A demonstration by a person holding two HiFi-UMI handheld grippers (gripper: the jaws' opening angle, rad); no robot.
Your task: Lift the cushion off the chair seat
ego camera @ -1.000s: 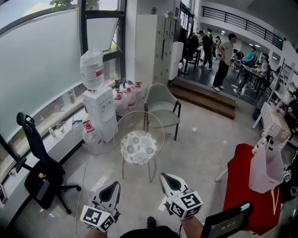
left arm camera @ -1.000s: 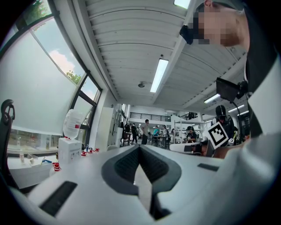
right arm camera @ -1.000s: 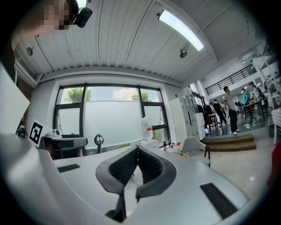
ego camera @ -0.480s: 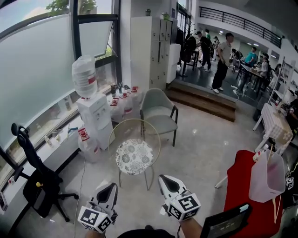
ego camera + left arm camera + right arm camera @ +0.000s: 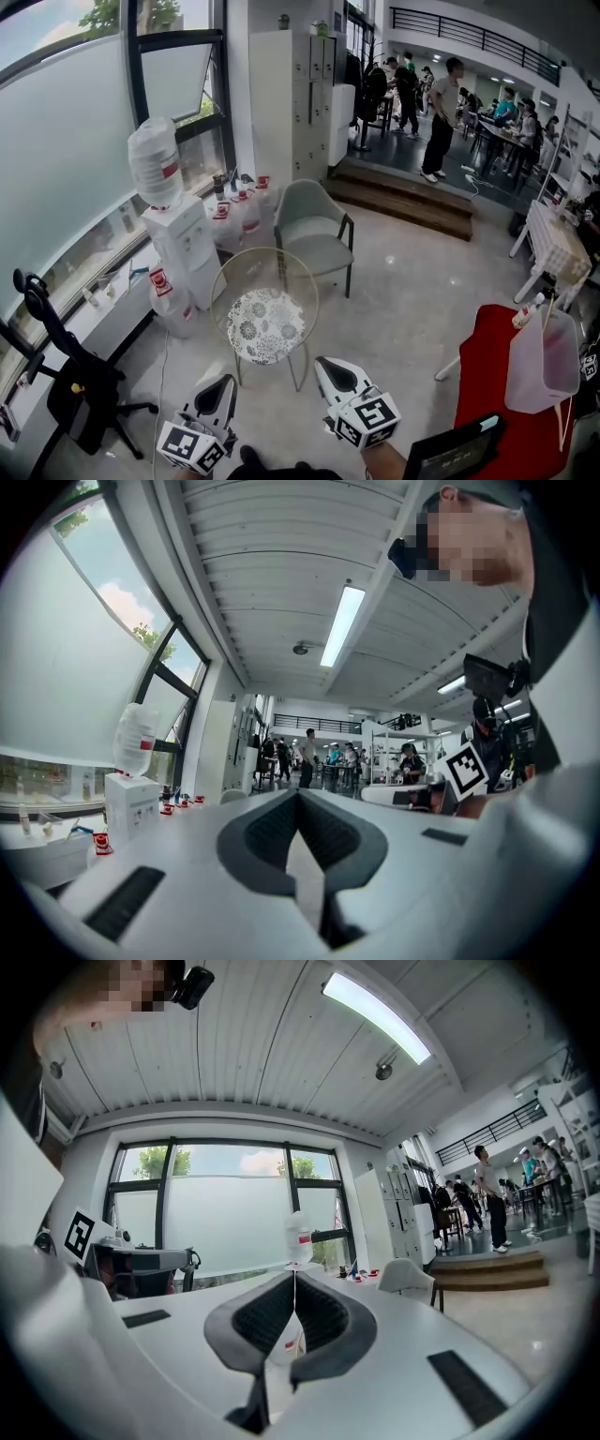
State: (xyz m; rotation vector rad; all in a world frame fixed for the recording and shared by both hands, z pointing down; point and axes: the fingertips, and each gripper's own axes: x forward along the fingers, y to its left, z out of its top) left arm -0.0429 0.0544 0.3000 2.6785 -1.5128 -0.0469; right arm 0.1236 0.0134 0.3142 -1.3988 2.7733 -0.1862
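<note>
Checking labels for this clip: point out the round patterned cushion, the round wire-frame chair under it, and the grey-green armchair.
Round patterned cushion point(image 5: 262, 326), head view, centre of its top.
Round wire-frame chair point(image 5: 257, 272), head view, backrest.
Grey-green armchair point(image 5: 323, 248), head view, seat.

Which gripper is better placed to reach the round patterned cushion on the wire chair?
Right, marginally: the right gripper sits further forward, nearer the round patterned cushion than the left gripper. Both are shut, empty and short of the round wire chair.

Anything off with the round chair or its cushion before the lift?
Nothing stands out. The round floral-patterned cushion lies flat and centred on the seat of the round-backed metal-frame chair, which stands upright. The grey armchair behind it is upright too.
</note>
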